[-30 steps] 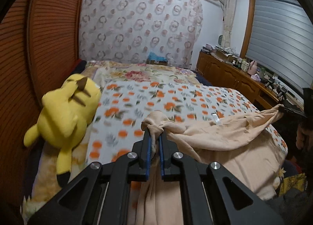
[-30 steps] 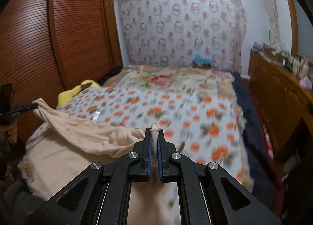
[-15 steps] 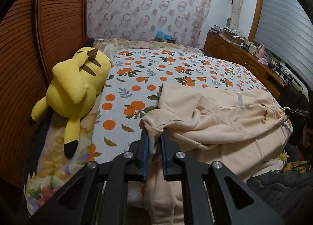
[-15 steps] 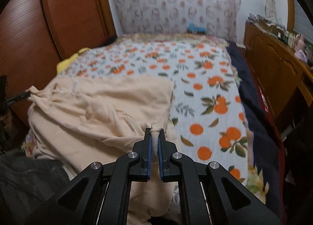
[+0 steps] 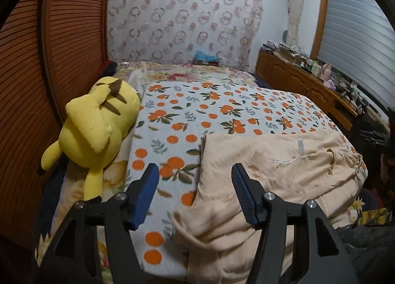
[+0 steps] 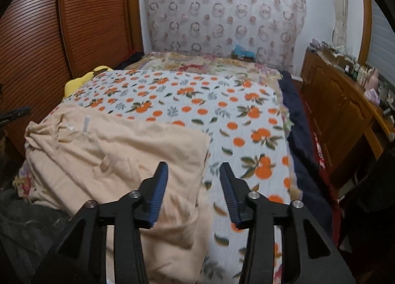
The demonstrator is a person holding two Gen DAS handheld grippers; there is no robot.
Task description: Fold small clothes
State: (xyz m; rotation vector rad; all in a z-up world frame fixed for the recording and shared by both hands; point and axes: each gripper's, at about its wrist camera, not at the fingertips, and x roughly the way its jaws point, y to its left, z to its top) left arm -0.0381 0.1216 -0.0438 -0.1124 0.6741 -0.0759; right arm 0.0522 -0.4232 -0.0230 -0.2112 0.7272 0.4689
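Note:
A peach garment [image 5: 266, 172] lies spread on the near end of the bed, part of it hanging over the front edge. It also shows in the right wrist view [image 6: 118, 160]. A white label [image 5: 300, 146] shows near its neckline. My left gripper [image 5: 193, 180] is open and empty, just above the garment's left edge. My right gripper [image 6: 193, 175] is open and empty above the garment's right edge.
The bed carries an orange-print blanket [image 5: 222, 111]. A yellow plush toy [image 5: 96, 126] lies along its left side by a wooden wardrobe [image 5: 37, 61]. A wooden dresser [image 6: 340, 101] with clutter runs along the right. A dark blanket [image 6: 301, 140] hangs off the bed's right edge.
Both grippers held the garment's corners, lowered it onto the bed, then opened and let go. The garment now lies flat.

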